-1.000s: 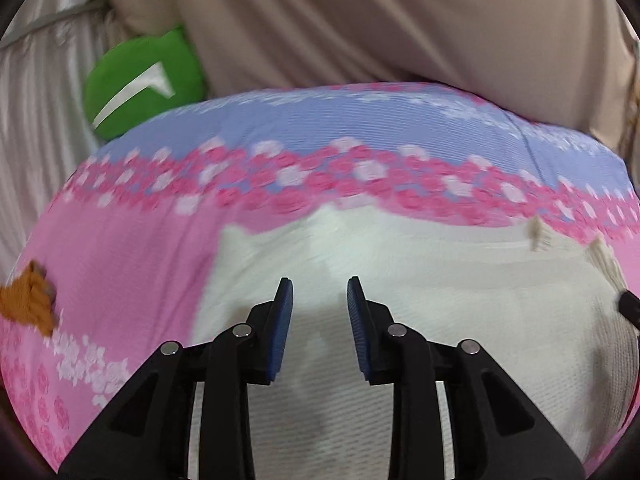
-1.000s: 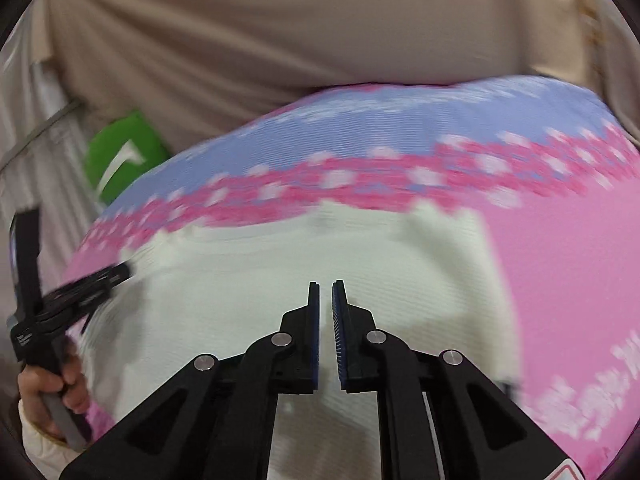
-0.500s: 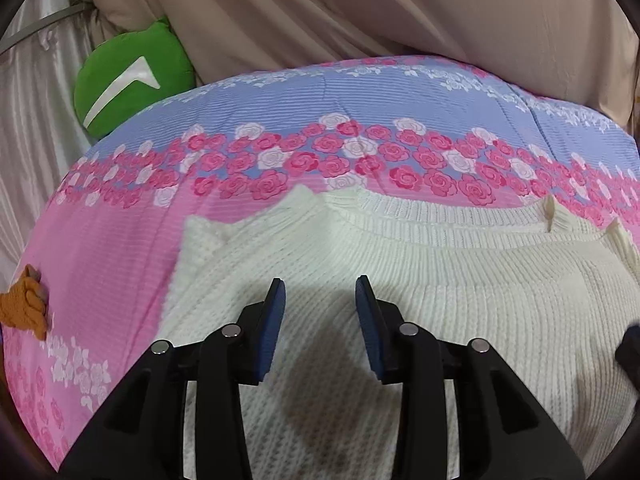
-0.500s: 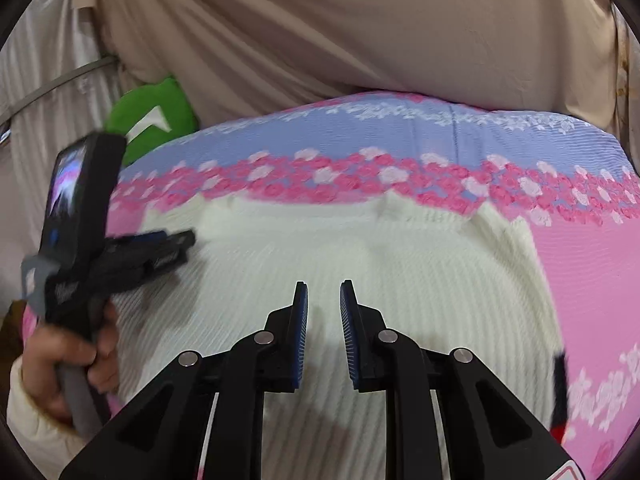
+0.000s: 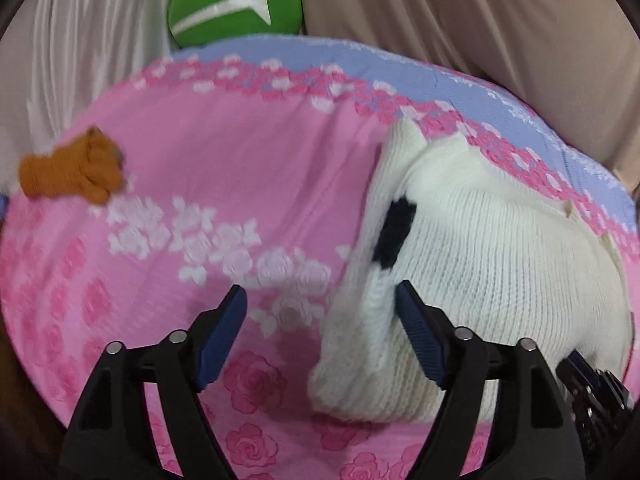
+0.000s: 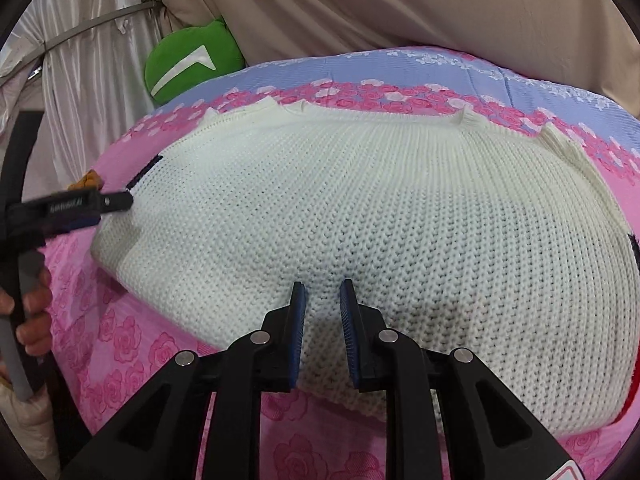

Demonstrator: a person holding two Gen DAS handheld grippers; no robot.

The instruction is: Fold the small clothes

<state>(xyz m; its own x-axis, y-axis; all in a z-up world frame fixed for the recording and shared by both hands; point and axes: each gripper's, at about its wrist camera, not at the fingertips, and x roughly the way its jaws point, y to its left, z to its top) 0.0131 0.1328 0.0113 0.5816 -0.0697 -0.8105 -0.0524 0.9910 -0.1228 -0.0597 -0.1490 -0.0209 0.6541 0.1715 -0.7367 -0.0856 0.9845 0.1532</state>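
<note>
A cream knit sweater [image 6: 400, 216] lies spread flat on a bed [image 5: 200, 168] covered in pink and lilac rose print, its ribbed edge running along the rose band toward the bed's far edge and its near fold close to the near edge. Its long axis runs side to side across the bed, from the left hand's end to the right's. The left gripper [image 5: 320, 320] hovers at the sweater's left end, its fingers [image 5: 224, 332] standing wide and opening; the garment's left border, marked by a dark patch, reaches in between them beside the right-hand finger, with bare bedspread under the rest of the gap, and nothing looks pinched. The coming move appears to turn on that border: the cloth lies just ahead and to the right of the left fingers, so the left hand looks nearer the edge that would be lifted and carried across. The right gripper [image 6: 323, 336] points down over the middle of the near fold, its fingers [image 6: 296, 340] narrow with only a slim gap, cloth below them but none visibly clamped. The person's hand [image 6: 28, 312] steadies the left tool at the bed's left side. An orange knit item [image 5: 72, 172] sits well apart near the left edge, and a green cushion [image 6: 188, 64] rests at the far left corner.
</note>
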